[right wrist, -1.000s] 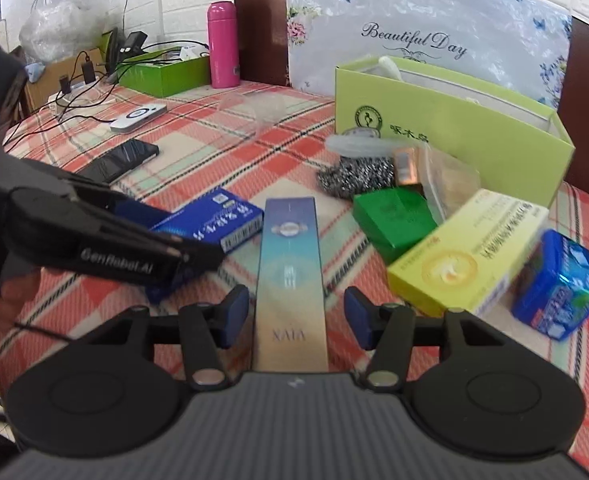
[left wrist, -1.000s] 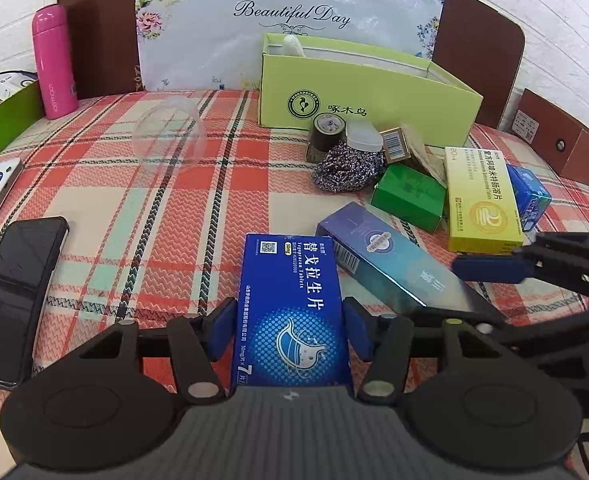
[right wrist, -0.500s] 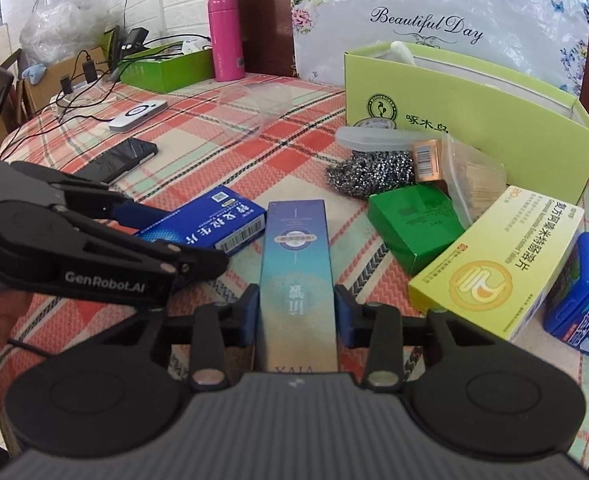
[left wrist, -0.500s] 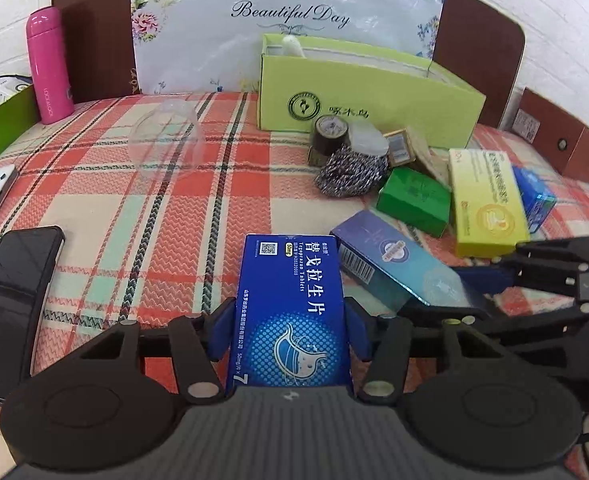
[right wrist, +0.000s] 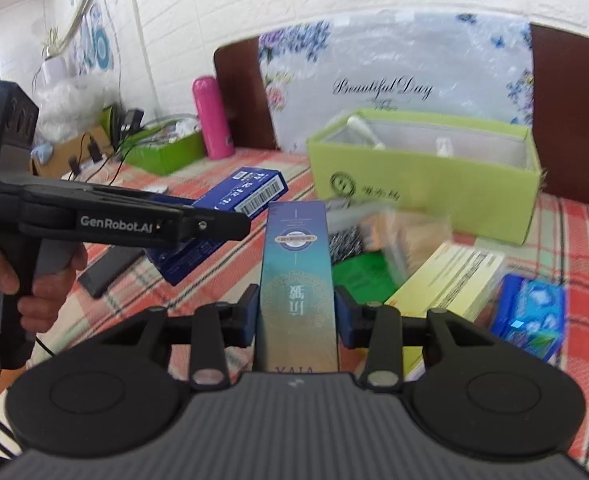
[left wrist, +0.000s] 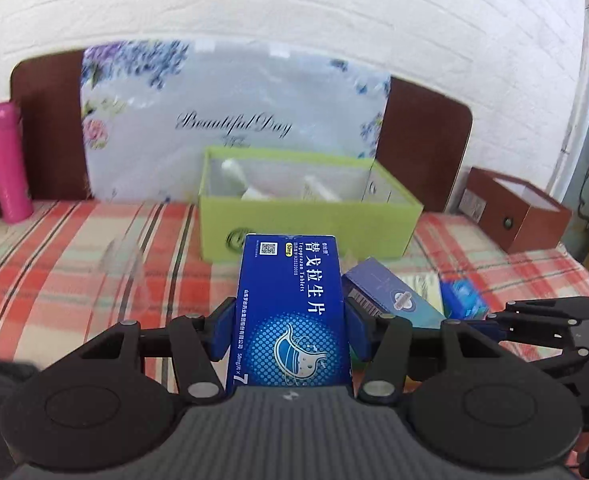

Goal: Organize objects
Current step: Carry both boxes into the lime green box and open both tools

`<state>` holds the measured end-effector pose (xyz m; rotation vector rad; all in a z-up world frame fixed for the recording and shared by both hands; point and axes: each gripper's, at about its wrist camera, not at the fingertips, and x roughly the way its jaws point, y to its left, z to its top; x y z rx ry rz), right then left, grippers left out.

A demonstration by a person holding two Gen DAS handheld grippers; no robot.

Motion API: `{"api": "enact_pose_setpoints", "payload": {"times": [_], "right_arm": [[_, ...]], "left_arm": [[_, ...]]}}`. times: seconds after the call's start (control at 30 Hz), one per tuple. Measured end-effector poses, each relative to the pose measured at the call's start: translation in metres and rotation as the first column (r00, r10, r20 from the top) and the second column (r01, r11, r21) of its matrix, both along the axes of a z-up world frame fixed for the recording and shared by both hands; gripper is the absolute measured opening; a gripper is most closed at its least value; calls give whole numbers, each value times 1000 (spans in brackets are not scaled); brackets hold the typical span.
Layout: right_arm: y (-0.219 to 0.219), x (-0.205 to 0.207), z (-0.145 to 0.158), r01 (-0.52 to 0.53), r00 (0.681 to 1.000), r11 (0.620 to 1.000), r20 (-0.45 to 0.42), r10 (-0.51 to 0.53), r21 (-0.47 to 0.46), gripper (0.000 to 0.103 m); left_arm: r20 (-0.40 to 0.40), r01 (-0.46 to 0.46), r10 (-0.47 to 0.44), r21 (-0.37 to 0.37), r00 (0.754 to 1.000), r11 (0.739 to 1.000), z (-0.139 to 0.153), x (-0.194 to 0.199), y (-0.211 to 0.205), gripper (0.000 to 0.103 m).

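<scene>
- The left gripper (left wrist: 288,332) clamps the blue tablet box (left wrist: 290,312) between both fingers, held above the plaid tablecloth (left wrist: 74,264).
- The right gripper (right wrist: 296,318) clamps the long teal box (right wrist: 296,280), near the green open box (right wrist: 422,188) farther back.

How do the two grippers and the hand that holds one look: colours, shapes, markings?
Both grippers, left and right, are black plastic with blue finger pads, silver bolts, a ribbed grey body and two round discs. Seen from the right wrist view, the left one has a grey pistol handle and white "GenRobot.AI" lettering. The bare hand grips it; no sleeve is visible. A thin black cable hangs below.
</scene>
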<state>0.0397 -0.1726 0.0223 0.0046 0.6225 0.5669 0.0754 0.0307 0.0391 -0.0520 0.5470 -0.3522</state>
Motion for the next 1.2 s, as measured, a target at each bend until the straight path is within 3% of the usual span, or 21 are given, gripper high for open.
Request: {"api": "enact_pose_setpoints", "payload": {"times": [0.17,0.33,0.53,0.83,0.87,0.9,0.93,0.97,1.0,1.03,1.13,1.2], "right_arm": [[-23,24,22,102,993,995,66,-102,3,38],[-36,67,33,195,974,981,115,-194,9,38],[-44,130,25,288,950,957,125,-288,13,38],[-47,194,18,339,924,940,195,-328,-25,38],[-46,200,15,342,923,939,201,-329,-33,38],[-46,205,12,346,921,938,206,-332,-35,38],[-46,210,7,351,918,936,207,-337,-32,38],[-46,215,1,350,919,936,208,-336,-35,42],[-47,219,-5,348,920,937,208,-332,-43,57],[-47,223,-11,355,921,933,197,-337,-63,63],[-50,220,-21,347,926,933,191,-326,-90,66],[-53,214,-21,341,928,935,196,-318,-94,75]], "left_arm": [[54,-2,3,-18,999,1000,23,34,-18,58],[40,-20,22,-66,999,998,34,87,-39,58],[50,-105,110,-85,993,991,36,148,-56,58],[26,-132,135,-84,991,988,21,208,-67,59],[27,-137,140,-92,990,986,17,211,-66,65],[22,-136,139,-92,990,986,14,214,-66,78],[14,-135,136,-84,991,987,10,217,-67,81],[11,-136,137,-72,990,988,6,217,-67,82],[4,-137,137,-51,991,989,2,218,-68,82],[-1,-134,134,-34,991,990,-1,218,-68,82],[-1,-129,129,-21,992,991,-4,215,-65,82],[1,-135,135,-19,991,991,-1,211,-64,82]]}}
